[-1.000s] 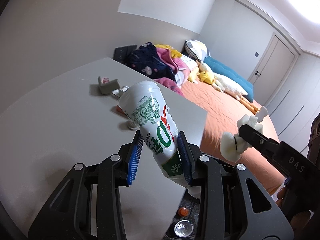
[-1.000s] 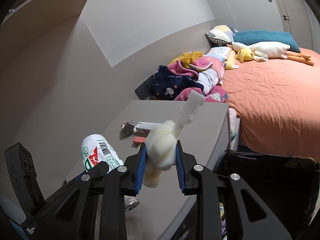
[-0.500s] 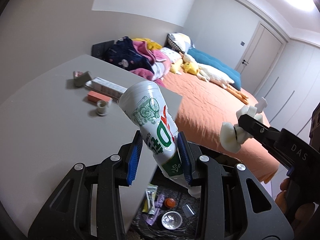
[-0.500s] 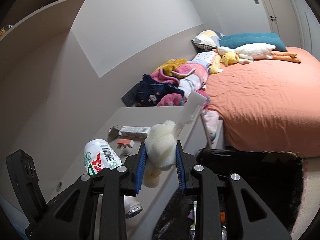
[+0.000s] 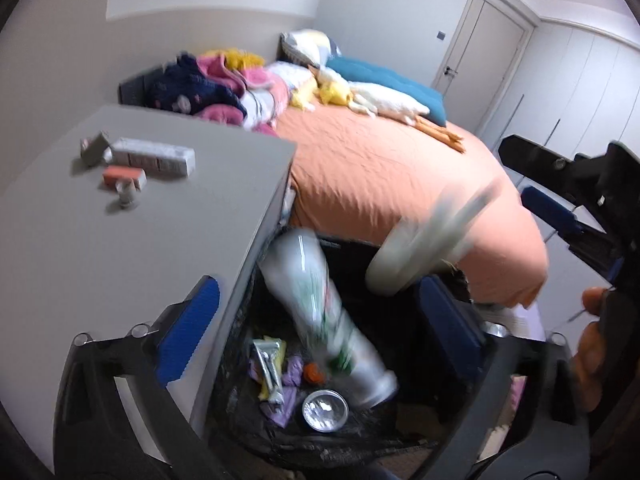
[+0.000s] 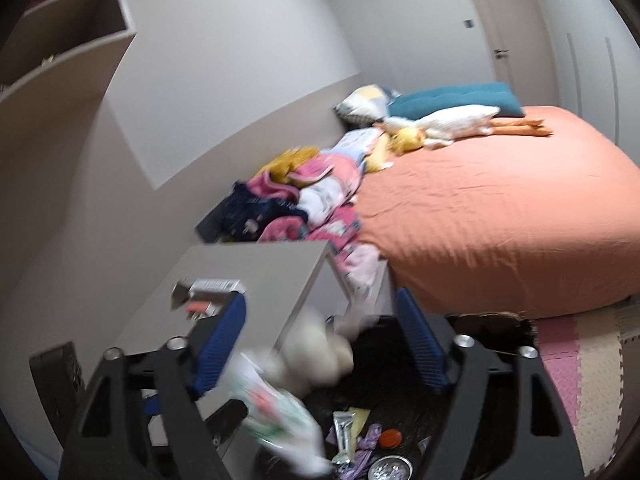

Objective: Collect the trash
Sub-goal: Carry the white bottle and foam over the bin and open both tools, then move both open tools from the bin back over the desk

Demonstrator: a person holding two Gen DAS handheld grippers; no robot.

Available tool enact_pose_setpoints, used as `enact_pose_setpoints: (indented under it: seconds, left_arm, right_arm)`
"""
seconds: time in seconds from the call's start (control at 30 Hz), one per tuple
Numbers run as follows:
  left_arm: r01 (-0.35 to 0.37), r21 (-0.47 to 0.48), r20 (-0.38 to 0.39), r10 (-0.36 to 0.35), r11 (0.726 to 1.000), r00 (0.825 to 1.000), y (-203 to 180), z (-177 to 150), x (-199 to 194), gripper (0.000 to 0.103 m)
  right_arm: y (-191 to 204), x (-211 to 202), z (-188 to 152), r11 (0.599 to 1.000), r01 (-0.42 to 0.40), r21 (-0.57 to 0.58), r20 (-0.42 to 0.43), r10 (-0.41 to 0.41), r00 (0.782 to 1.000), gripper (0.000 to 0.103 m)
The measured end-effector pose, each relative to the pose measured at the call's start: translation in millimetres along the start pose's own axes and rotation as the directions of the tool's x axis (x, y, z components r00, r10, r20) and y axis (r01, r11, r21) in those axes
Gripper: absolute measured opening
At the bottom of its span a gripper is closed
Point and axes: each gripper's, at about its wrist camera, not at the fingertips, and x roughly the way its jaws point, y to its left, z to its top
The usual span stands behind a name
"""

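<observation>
Both pairs of jaws are spread wide apart, and nothing is held in them. The left gripper (image 5: 316, 336) and the right gripper (image 6: 320, 344) are seen above the black trash bin (image 5: 400, 446), which sits in the gap between the gray counter (image 5: 120, 248) and the bed (image 5: 392, 176).

The white bottle (image 5: 326, 316) with green and red print is seen blurred, tilted, inside the bin mouth, close to the counter edge at 11 o'clock. The white sponge wand (image 5: 424, 252) is blurred too, over the bin's far rim at 1 o'clock, in front of the orange bed sheet. Whether either one is touching the bin cannot be told.

In the bottom of the bin, a squeezed tube (image 5: 268, 368), purple scraps (image 5: 292, 376), an orange cap (image 5: 313, 374) and a silver round lid (image 5: 325, 410) are seen.

On the counter, far from its near edge, a long white box (image 5: 154, 157), a small orange box (image 5: 124, 177) and a tiny bottle (image 5: 127, 195) are lying close together at 10 o'clock. Bare counter is seen in front of them.
</observation>
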Motion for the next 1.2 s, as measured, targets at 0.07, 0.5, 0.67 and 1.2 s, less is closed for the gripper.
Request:
enact_pose_setpoints:
  seconds: [0.07, 0.5, 0.67, 1.2]
  left_arm:
    - [-0.002, 0.005, -0.008, 0.003, 1.000, 1.000, -3, -1, 1, 0.097]
    - [-0.043, -0.035, 0.010, 0.043, 0.998, 0.999, 5, -1, -5, 0.097]
    - [-0.073, -0.060, 0.006, 0.073, 0.996, 0.997, 18, -1, -3, 0.097]
    - [-0.121, -0.121, 0.001, 0.122, 0.985, 0.993, 73, 7, 5, 0.097]
  right_arm:
    - [-10, -4, 2, 1.000, 0.007, 0.018, 0.006, -0.007, 1.000, 0.080]
    - [-25, -3, -1, 0.999, 0.017, 0.029, 0.009, -0.017, 1.000, 0.080]
    - [-14, 10, -5, 1.000, 0.008, 0.001, -0.016, -0.008, 1.000, 0.080]
    - [34, 63, -11, 0.997, -0.046, -0.061, -0.084, 0.040, 0.996, 0.080]
